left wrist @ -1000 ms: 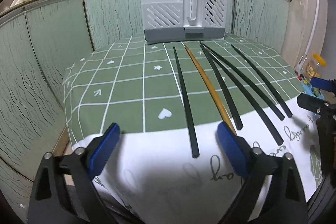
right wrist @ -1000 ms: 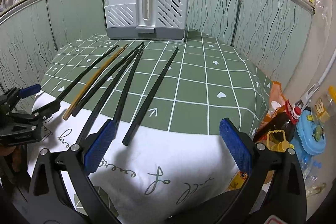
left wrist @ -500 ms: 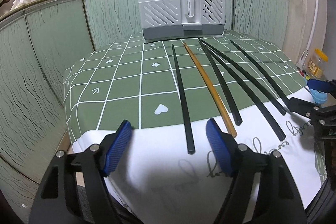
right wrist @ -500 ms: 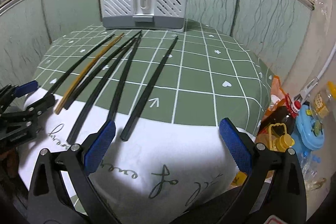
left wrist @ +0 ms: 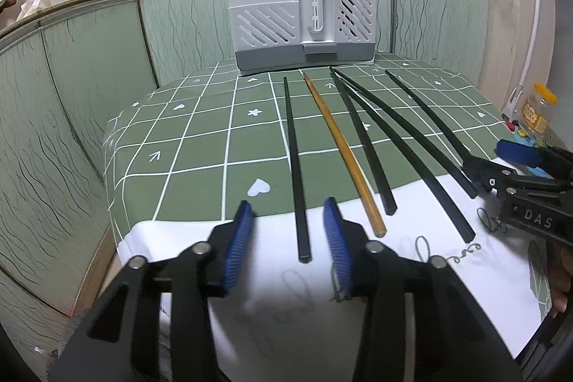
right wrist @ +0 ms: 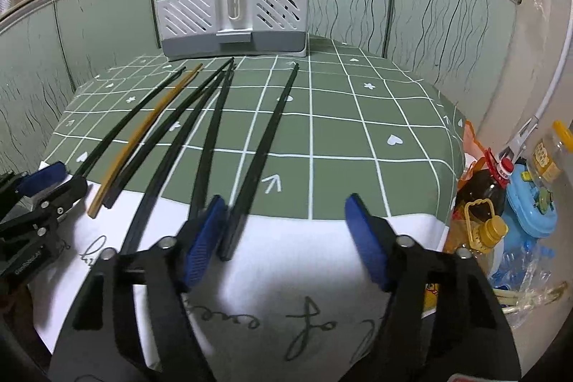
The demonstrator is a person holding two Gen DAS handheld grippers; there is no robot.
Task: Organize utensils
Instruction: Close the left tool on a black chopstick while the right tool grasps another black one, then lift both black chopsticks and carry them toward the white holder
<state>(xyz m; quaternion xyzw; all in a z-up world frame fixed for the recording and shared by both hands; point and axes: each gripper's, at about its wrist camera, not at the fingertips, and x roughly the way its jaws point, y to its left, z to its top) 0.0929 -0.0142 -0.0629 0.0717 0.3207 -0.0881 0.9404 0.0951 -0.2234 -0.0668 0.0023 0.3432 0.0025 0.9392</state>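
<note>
While my left gripper [left wrist: 288, 231] hovered low over the near edge of the counter [left wrist: 186, 149], its blue-padded fingers [left wrist: 238, 238] had just been drawing inward and stood apart on either side of the butt end of the leftmost black chopstick [left wrist: 295, 167], touching it on neither side. Just to the right of that stick lay the single tan wooden chopstick [left wrist: 343, 149], then four more black chopsticks [left wrist: 365, 142] fanned across the green checked tablecloth [left wrist: 200, 138], their tips pointing toward the grey slotted plastic utensil holder [left wrist: 301, 20] at the back, which already held several chopsticks upright in its right compartment. Farther right, my right gripper [right wrist: 286, 231] had also just been narrowing; its fingers [right wrist: 204, 238] were still apart, the left one just beside the near end of the rightmost black chopstick [right wrist: 265, 142], which lay between them unclamped.
</note>
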